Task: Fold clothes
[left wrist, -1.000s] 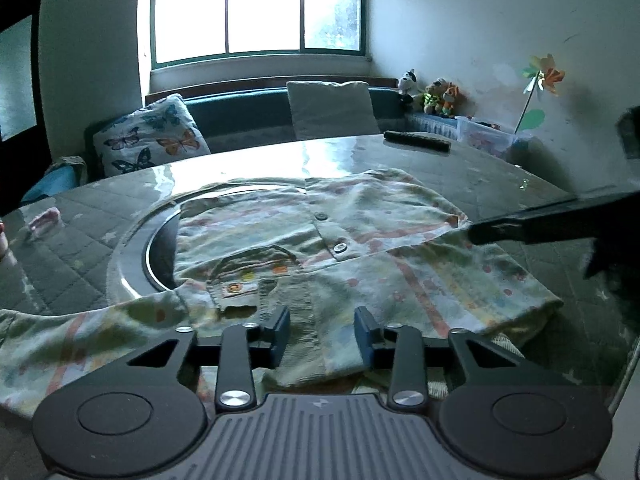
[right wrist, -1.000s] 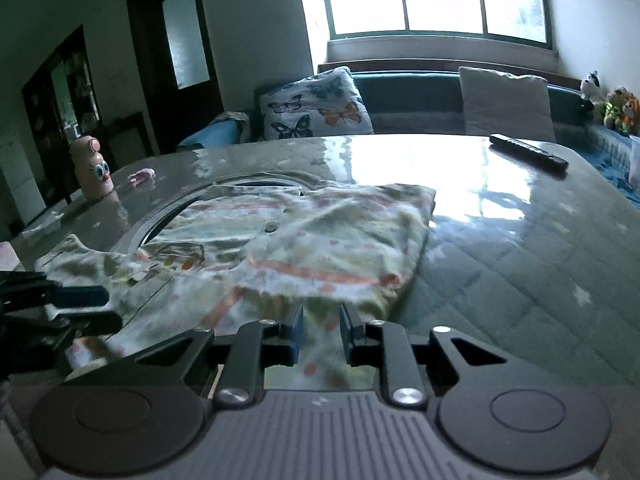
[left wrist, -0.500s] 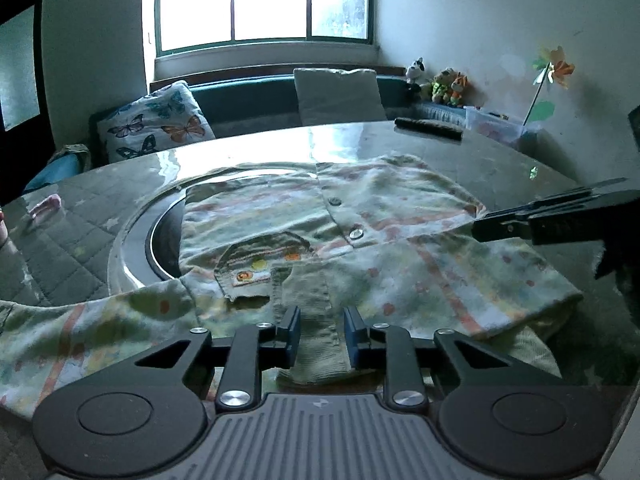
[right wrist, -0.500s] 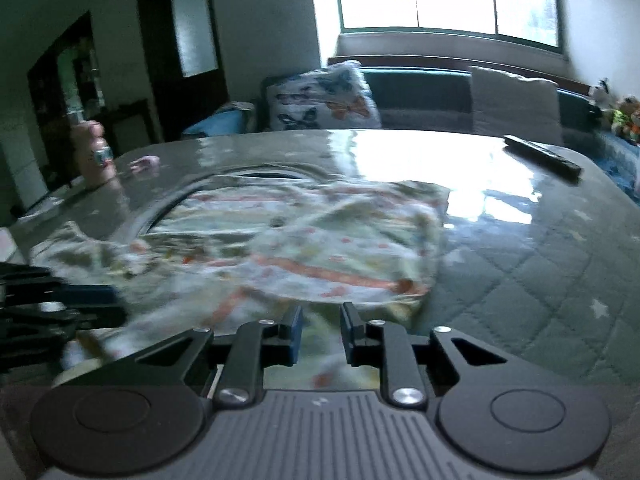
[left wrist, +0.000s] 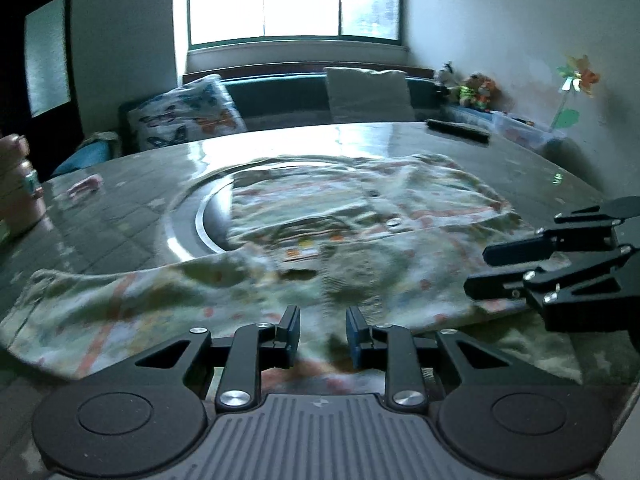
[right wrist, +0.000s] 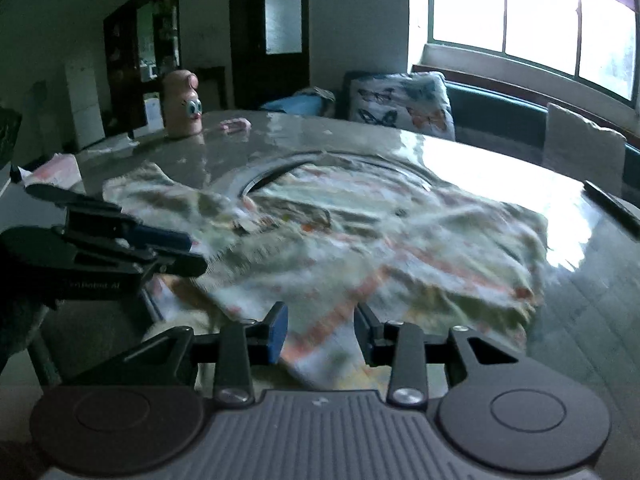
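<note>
A pale patterned button shirt (left wrist: 360, 240) lies spread on the round table (left wrist: 120, 208), front up, one sleeve stretched out to the left (left wrist: 100, 304). My left gripper (left wrist: 322, 338) is open, its jaws a small gap apart over the shirt's near hem. My right gripper (right wrist: 320, 330) is open wider, with the near edge of the shirt (right wrist: 360, 248) lying between its jaws. Each gripper shows in the other's view, the right one (left wrist: 560, 264) at the shirt's right edge, the left one (right wrist: 120, 248) at its left.
A metal ring (left wrist: 192, 216) is set in the table under the shirt. A remote (left wrist: 458, 130) lies far right, a pink toy bottle (right wrist: 184, 104) and a small pink object (right wrist: 236, 124) far left. A sofa with cushions (left wrist: 184, 116) stands behind.
Both grippers have opened, the right one more. Both views have shifted and blurred. The two grippers now sit nearer each other along the shirt's near edge.
</note>
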A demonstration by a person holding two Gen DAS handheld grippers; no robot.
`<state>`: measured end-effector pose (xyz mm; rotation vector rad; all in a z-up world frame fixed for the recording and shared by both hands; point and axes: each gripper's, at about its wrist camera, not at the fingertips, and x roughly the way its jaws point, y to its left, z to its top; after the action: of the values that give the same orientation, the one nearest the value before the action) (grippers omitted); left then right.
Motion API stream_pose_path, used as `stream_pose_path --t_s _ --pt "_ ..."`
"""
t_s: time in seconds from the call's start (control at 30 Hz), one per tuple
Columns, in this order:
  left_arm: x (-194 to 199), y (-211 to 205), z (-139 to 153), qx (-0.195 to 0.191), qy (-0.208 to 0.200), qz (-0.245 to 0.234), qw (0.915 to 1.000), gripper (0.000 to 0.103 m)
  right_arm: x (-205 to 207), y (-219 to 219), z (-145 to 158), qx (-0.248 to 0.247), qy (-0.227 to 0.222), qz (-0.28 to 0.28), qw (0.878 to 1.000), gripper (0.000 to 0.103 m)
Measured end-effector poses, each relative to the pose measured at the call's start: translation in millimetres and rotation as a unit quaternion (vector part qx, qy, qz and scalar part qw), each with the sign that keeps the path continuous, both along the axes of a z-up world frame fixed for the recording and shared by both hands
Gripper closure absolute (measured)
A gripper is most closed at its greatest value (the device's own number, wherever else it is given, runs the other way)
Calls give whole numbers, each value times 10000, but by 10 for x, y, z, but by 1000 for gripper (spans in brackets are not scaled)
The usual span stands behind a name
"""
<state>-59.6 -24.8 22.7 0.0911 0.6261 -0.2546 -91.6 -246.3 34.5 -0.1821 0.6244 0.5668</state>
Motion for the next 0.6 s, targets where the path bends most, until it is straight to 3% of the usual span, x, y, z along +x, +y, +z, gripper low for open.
stream_pose_path --t_s 0.13,0.23,0.33,0.6 --pt "-24 230 24 48 16 420 9991 74 86 185 -15 17 -38 133 9999 66" --pt "-28 436 47 129 14 767 9970 71 126 349 -92 -138 -6 215 9997 56" --pt "-21 654 77 191 -8 1122 9935 65 97 437 -73 -230 -157 313 9991 57" --pt "90 1286 107 233 -1 2284 9733 64 63 656 -119 -381 -204 698 9966 56"
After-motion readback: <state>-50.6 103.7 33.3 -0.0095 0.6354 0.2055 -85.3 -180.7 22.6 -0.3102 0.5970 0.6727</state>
